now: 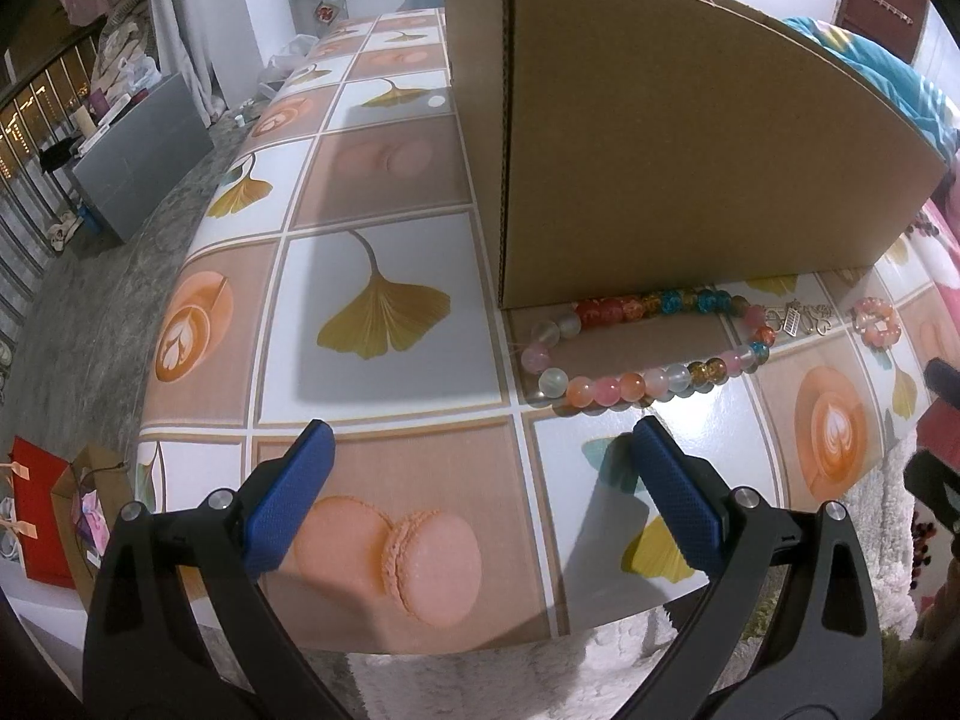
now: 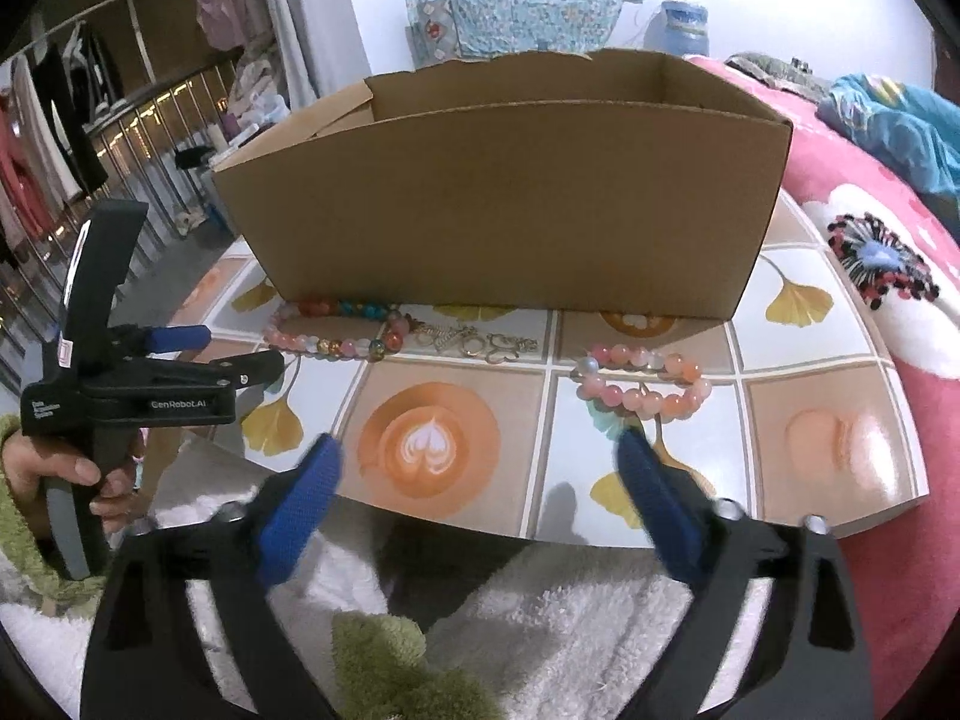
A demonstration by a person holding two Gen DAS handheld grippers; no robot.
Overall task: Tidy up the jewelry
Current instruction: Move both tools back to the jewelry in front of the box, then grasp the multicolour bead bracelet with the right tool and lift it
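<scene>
Fingers of the left gripper (image 1: 480, 495) and right gripper (image 2: 480, 507) are spread apart, nothing gripped. Two beaded bracelets (image 2: 645, 381) (image 1: 645, 351) and a silver chain (image 2: 474, 341) are laid on the surface (image 2: 804, 324) beside the cardboard box (image 2: 504, 210).

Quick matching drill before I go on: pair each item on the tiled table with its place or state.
1. brown cardboard box
2. multicoloured bead bracelet
3. pink-orange bead bracelet
4. right tool

a. open, empty, at the table's near edge
b. touching the box's front base
c. lying apart from the box, on the tiles
d. standing upright, top open

Pairs: 1-d, 2-b, 3-c, 4-a
</scene>
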